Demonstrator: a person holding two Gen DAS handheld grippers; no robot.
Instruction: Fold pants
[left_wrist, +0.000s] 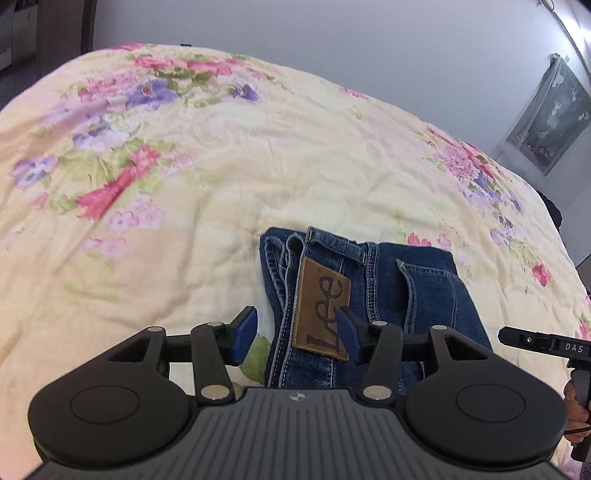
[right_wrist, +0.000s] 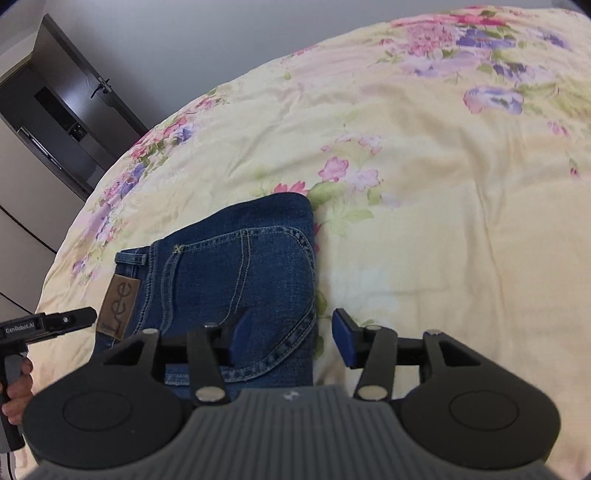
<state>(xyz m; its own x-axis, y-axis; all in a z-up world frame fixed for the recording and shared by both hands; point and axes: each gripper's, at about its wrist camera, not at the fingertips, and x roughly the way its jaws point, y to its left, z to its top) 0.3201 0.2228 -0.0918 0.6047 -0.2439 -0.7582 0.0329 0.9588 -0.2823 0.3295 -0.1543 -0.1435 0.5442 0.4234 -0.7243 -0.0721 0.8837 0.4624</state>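
Flowery yellow bedspread (left_wrist: 258, 166) covers the bed. Blue Lee jeans (right_wrist: 240, 266) lie on it, low in the frame, already folded into a small stack. Left gripper (left_wrist: 297, 334) and right gripper (right_wrist: 288, 338) both hang open over them, holding nothing. Folding looks nearly finished.

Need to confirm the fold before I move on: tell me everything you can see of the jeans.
The jeans are dark blue denim, folded into a compact, flat rectangular stack on the floral bedspread. On top: a back pocket with pale stitching, the waistband with a belt loop, and a brown Lee patch. Both grippers hover open over its edges, gripping nothing.
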